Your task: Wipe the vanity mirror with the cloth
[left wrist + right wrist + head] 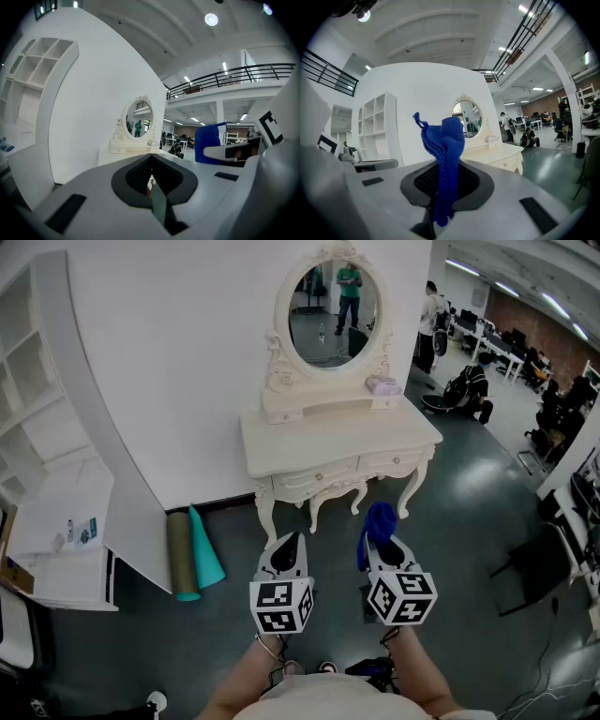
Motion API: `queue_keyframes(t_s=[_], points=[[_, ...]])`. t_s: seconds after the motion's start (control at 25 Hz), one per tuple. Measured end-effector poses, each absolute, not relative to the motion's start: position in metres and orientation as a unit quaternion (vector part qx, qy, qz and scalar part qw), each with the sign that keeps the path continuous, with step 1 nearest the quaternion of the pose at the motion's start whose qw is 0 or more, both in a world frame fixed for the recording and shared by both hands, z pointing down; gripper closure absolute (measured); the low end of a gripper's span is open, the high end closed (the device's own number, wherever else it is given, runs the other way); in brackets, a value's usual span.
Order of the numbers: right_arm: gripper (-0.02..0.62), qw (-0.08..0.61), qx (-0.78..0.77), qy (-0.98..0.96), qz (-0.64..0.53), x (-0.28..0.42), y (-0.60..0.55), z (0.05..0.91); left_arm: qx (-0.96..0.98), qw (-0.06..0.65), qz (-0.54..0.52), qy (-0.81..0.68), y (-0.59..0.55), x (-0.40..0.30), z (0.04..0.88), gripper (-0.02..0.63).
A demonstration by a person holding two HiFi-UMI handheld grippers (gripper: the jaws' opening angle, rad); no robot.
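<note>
Cloth (443,140), deep blue and ribbed, is pinched in the right claw (444,185). The jaws close on its lower part, and the rest bunches up above them with a small loop at the top. The left claw (152,180) has its jaws together with nothing between them.

In the head view the left claw (287,549) and right claw (380,547) are side by side, near each other, over the dark floor (469,493). The cloth (378,521) rises from the right one. Both point toward the cream bench (337,442) and are well apart from its front edge.

At the back edge of the bench the oval vanity mirror (328,313) stands upright in a carved cream frame against the white wall (178,352). Its glass reflects a standing person in a green top. A small pale box (382,384) sits at the back right corner, just beside the frame's foot.

On the floor left of the bench, an olive roll (181,554) and a teal roll (206,549) touch each other beside the wall. White shelves (42,418) stand farther left.
</note>
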State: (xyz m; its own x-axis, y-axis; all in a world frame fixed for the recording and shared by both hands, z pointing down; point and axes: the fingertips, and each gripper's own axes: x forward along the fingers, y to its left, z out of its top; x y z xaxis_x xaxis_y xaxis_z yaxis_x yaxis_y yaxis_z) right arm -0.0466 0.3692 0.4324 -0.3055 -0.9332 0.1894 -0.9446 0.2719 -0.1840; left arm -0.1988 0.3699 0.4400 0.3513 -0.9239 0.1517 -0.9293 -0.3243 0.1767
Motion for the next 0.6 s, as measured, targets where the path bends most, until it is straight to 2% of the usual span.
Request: queue_keyframes(t_s=[0.6], points=[[0.529, 0.0, 0.612, -0.778, 0.143, -0.063, 0.347, 0.439, 0.82, 0.111, 0.017, -0.561, 0.35, -0.228, 0.449, 0.601]])
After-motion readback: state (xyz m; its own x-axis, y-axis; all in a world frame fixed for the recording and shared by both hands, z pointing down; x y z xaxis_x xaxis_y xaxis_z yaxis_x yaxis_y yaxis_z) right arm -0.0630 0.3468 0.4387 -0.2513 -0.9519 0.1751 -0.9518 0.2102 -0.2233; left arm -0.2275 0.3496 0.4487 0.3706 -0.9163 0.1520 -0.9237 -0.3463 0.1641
